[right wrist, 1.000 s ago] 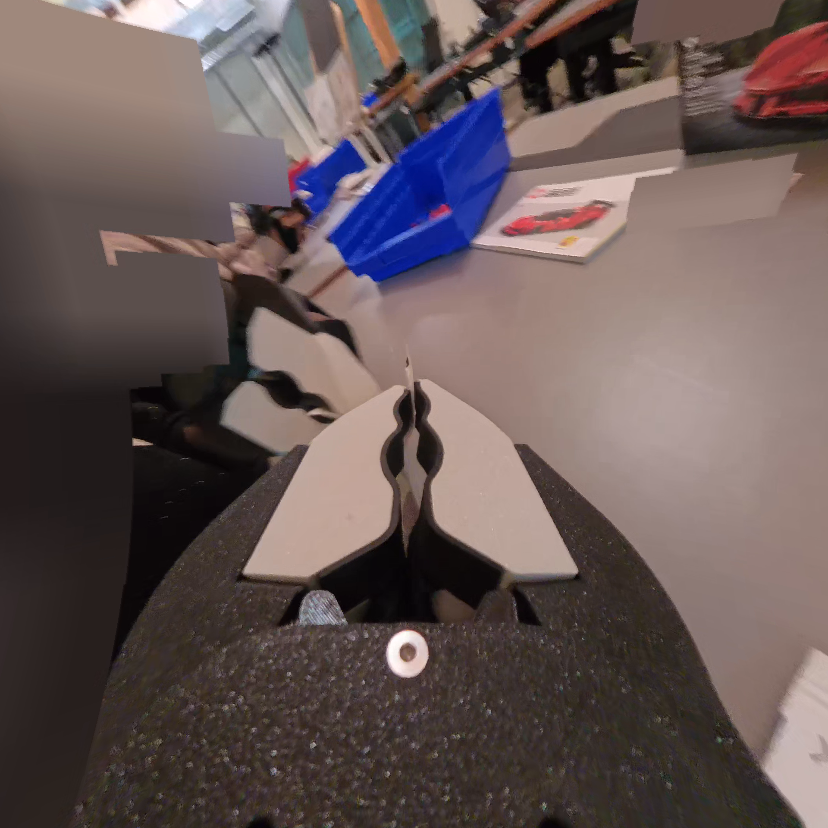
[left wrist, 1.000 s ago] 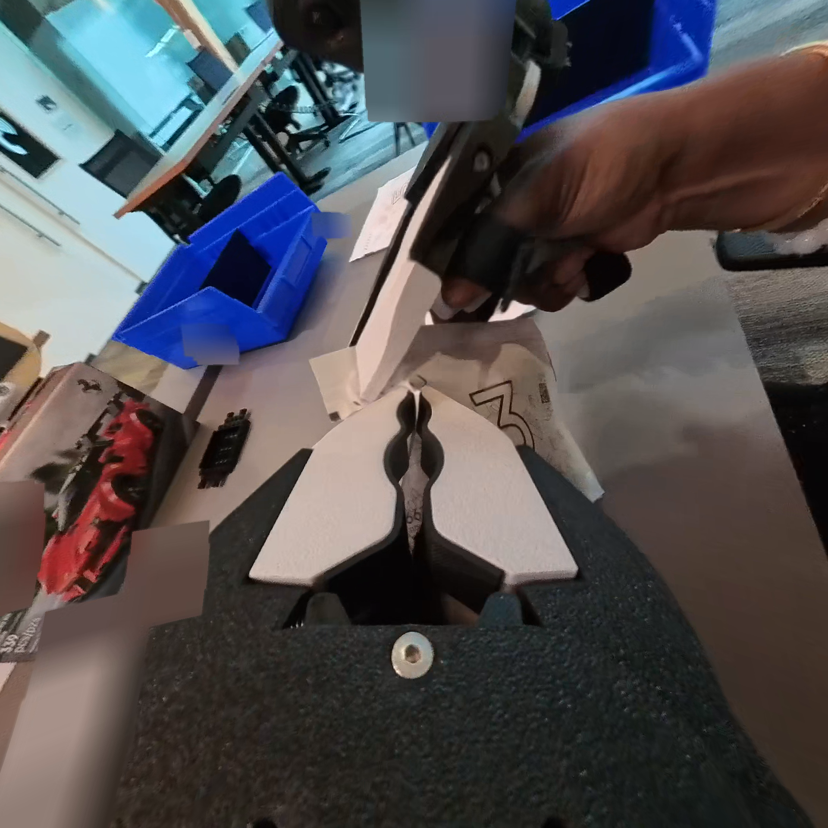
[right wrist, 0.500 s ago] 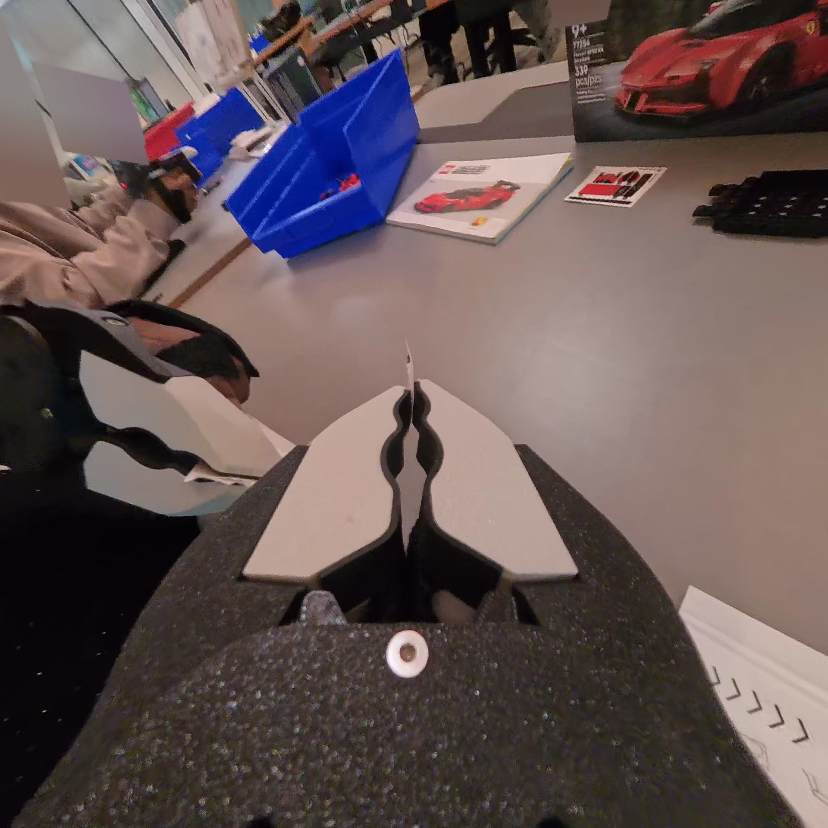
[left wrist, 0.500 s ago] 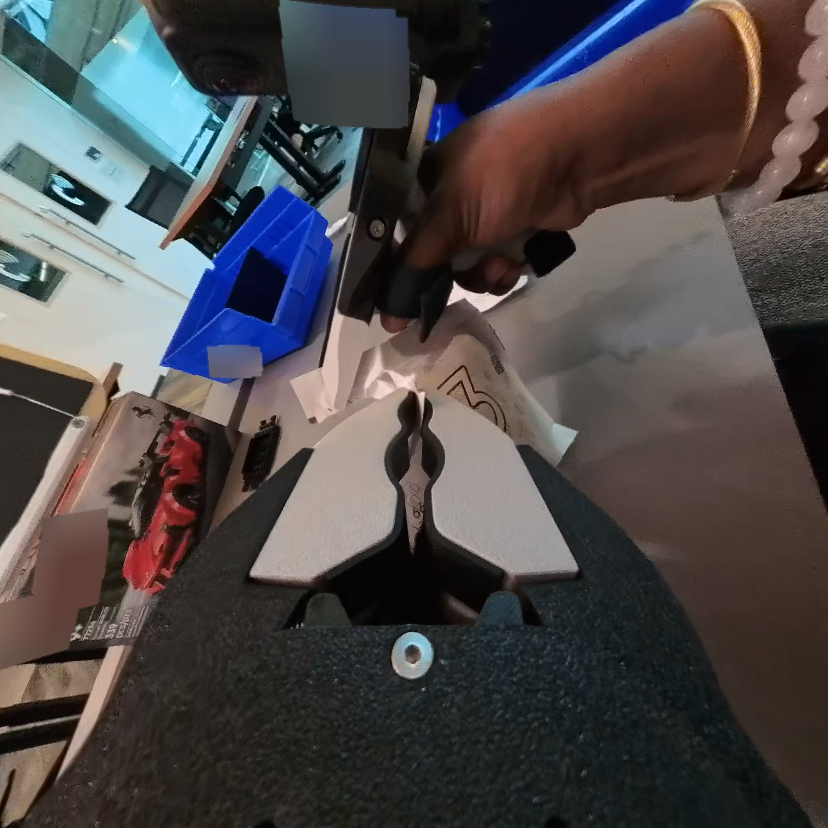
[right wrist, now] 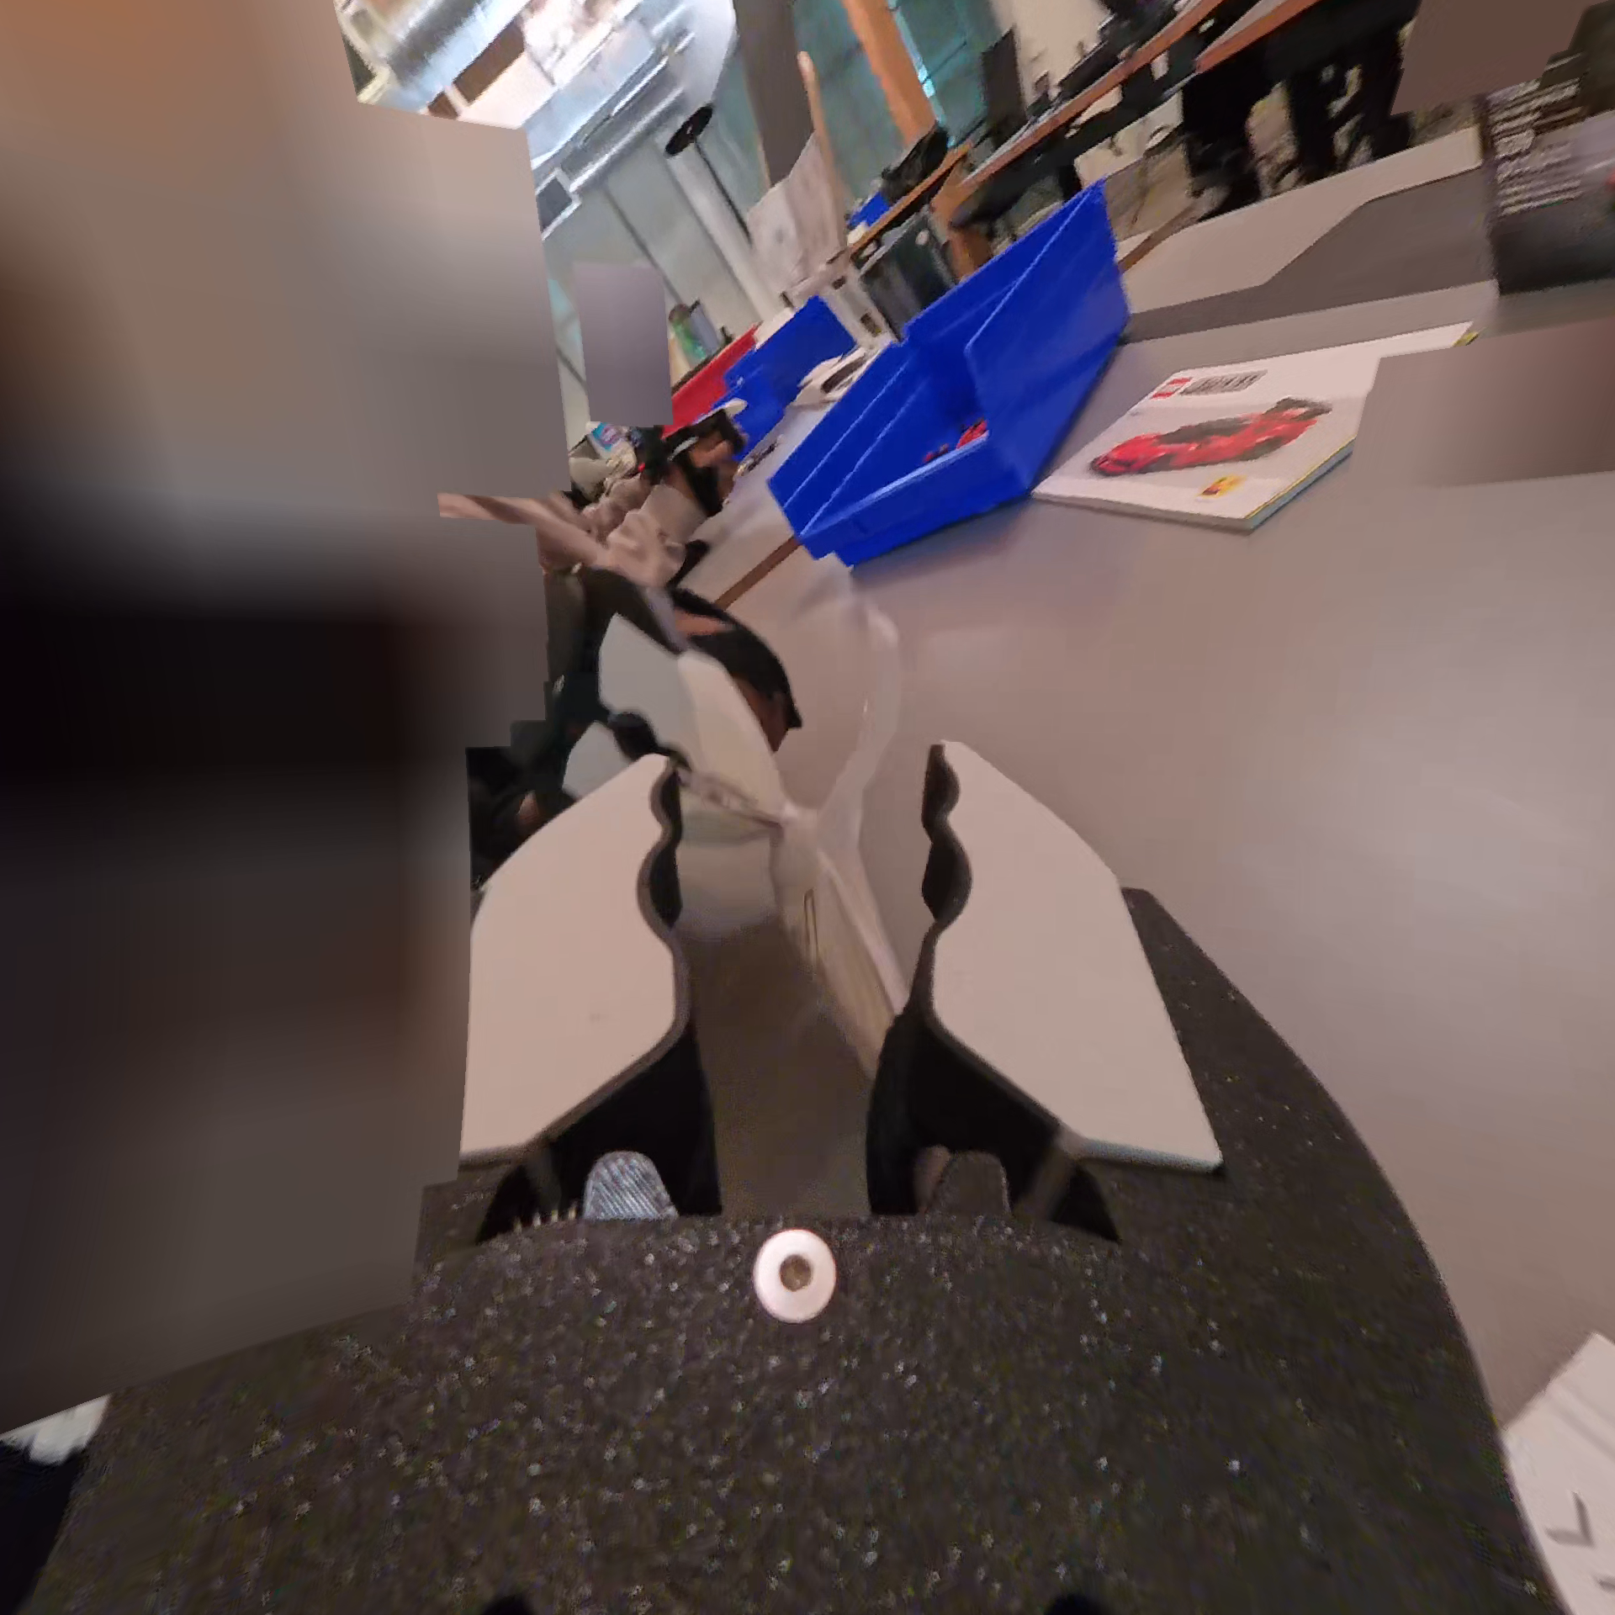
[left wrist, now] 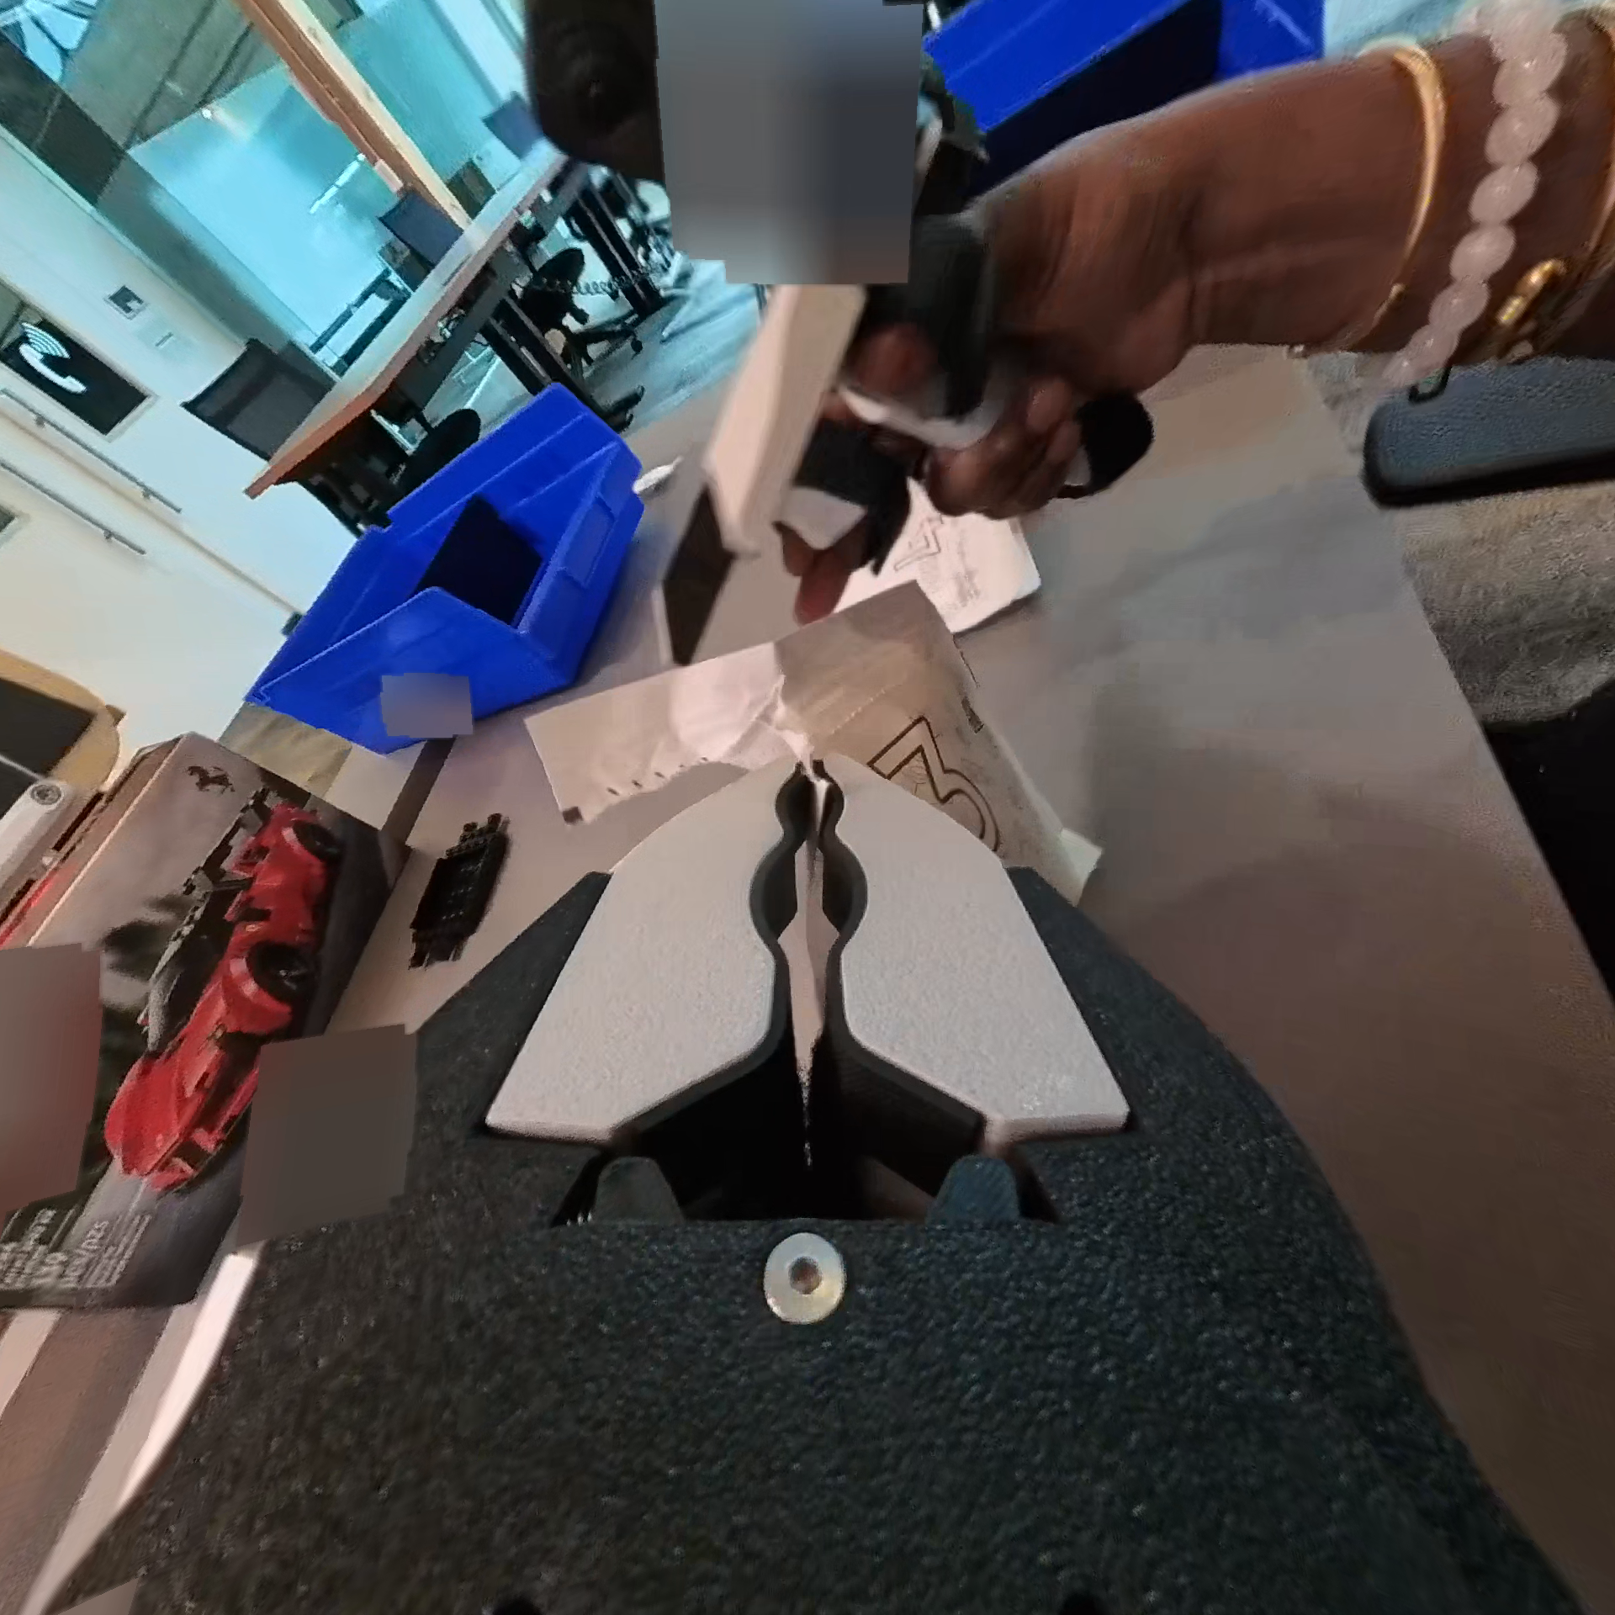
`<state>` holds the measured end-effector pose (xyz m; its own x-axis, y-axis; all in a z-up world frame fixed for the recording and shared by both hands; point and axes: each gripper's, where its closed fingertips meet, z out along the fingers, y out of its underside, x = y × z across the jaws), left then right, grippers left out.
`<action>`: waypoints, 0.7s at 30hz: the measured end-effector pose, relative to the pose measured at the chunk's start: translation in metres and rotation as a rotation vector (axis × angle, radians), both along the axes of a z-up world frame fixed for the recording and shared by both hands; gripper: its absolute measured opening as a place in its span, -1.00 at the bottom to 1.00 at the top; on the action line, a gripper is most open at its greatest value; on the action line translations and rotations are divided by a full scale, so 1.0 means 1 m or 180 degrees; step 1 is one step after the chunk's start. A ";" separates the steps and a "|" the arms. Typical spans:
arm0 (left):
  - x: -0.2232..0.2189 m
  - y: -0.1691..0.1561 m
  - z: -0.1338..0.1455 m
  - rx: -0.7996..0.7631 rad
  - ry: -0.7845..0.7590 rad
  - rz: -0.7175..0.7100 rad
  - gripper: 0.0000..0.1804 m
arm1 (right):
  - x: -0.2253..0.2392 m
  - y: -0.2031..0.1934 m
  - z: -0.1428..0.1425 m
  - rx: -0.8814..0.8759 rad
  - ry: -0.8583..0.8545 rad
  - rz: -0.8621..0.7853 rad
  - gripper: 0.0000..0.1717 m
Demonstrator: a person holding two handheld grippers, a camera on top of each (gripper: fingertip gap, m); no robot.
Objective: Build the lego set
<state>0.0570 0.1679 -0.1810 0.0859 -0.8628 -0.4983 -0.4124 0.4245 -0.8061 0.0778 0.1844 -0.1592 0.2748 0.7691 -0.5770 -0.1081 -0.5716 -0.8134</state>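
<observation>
LEFT VIEW ONLY: the left hand-held gripper (left wrist: 811, 791) is pressed together, pinching a torn white paper bag (left wrist: 883, 699) by its edge; a boxed red-car set (left wrist: 201, 961) lies at 9 o'clock and a small black part (left wrist: 459, 891) beside it.
RIGHT VIEW ONLY: the right hand-held gripper (right wrist: 808, 773) is spread, with the bag's paper (right wrist: 839, 883) standing loose between its fingers; a booklet (right wrist: 1223, 437) lies at 1 o'clock.
EDGES AND ROOM: a blue bin (left wrist: 472, 577) sits at 10 o'clock in the left view; the table (left wrist: 1223, 786) is bare toward 3 o'clock.
SURFACE AND ROOM: grey table, with office desks behind.
</observation>
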 end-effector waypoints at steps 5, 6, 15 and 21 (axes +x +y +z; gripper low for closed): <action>-0.010 0.015 0.009 -0.0403 -0.0638 0.0108 -1.00 | 0.018 -0.007 -0.043 -0.0051 -0.0453 -0.0039 -0.27; -0.013 0.018 0.011 -0.0555 -0.0819 0.0134 -1.00 | 0.017 -0.008 -0.042 -0.0022 -0.0221 -0.0074 -0.25; -0.021 0.031 0.044 -0.1704 -0.2073 -0.0166 -1.00 | 0.006 0.021 -0.016 0.0503 0.0715 -0.0606 -0.51; -0.023 0.039 0.054 -0.1855 -0.2238 -0.0133 -1.00 | 0.009 0.011 0.017 0.0996 0.0799 -0.0528 -0.84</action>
<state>0.0342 0.2072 -0.1275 0.1680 -0.9706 0.1725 0.2612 -0.1249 -0.9572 0.0864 0.1950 -0.1421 0.2905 0.8749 -0.3876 -0.3942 -0.2597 -0.8816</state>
